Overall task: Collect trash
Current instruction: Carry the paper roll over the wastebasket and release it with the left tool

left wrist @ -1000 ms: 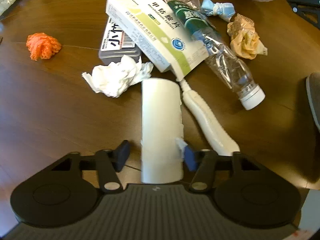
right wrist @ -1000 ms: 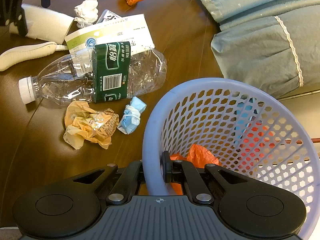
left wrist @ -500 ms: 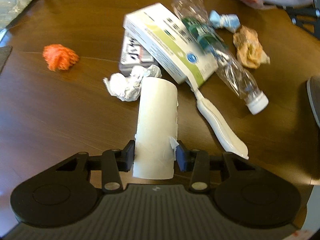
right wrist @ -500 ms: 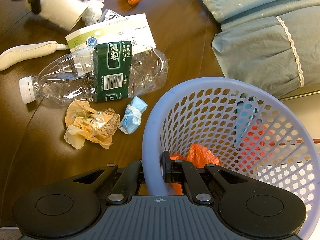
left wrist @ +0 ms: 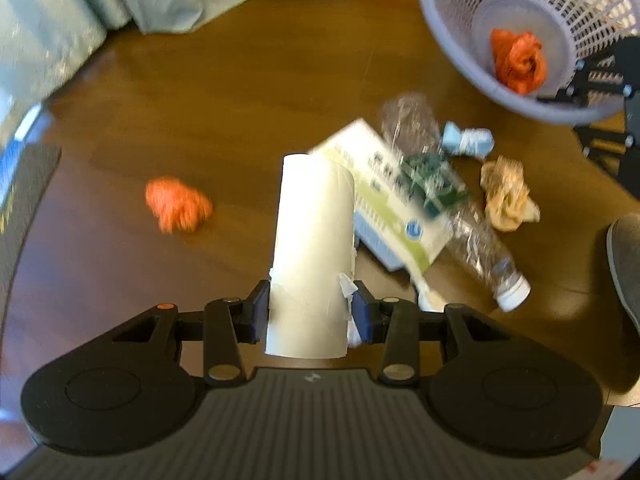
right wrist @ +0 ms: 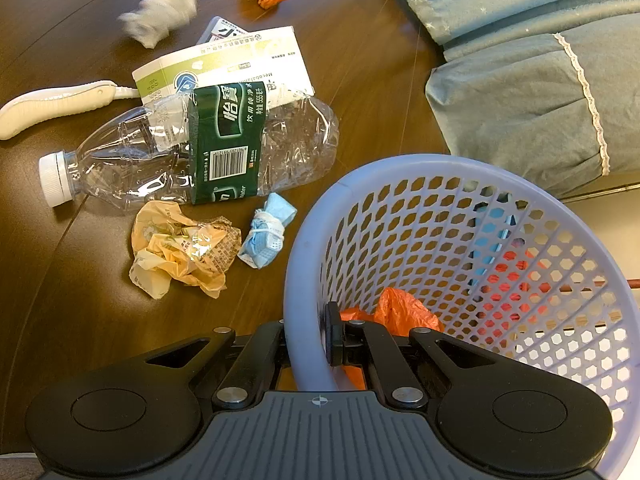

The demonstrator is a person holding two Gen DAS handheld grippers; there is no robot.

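My left gripper (left wrist: 308, 314) is shut on a white cardboard tube (left wrist: 314, 248), held up above the brown table (left wrist: 224, 120). My right gripper (right wrist: 308, 340) is shut on the rim of a lavender mesh basket (right wrist: 460, 264), which is tilted and holds an orange bag (right wrist: 400, 312). The basket (left wrist: 520, 32) appears far right in the left wrist view. On the table lie a crushed clear bottle (right wrist: 192, 152), a white-green box (right wrist: 224, 68), a tan wrapper (right wrist: 180, 252), a blue mask wad (right wrist: 266, 236), an orange wad (left wrist: 176, 208) and a white tissue (right wrist: 160, 20).
A white plastic handle (right wrist: 56, 106) lies left of the bottle. Teal cushions (right wrist: 532, 80) border the table's far side. A small grey box (right wrist: 224, 32) is half hidden under the white-green box. A grey chair edge (left wrist: 624, 264) sits at the right.
My left gripper closed on the tube and lifted it off the table, swinging up and toward the basket. The white tissue shifted. The right gripper and basket stayed put.
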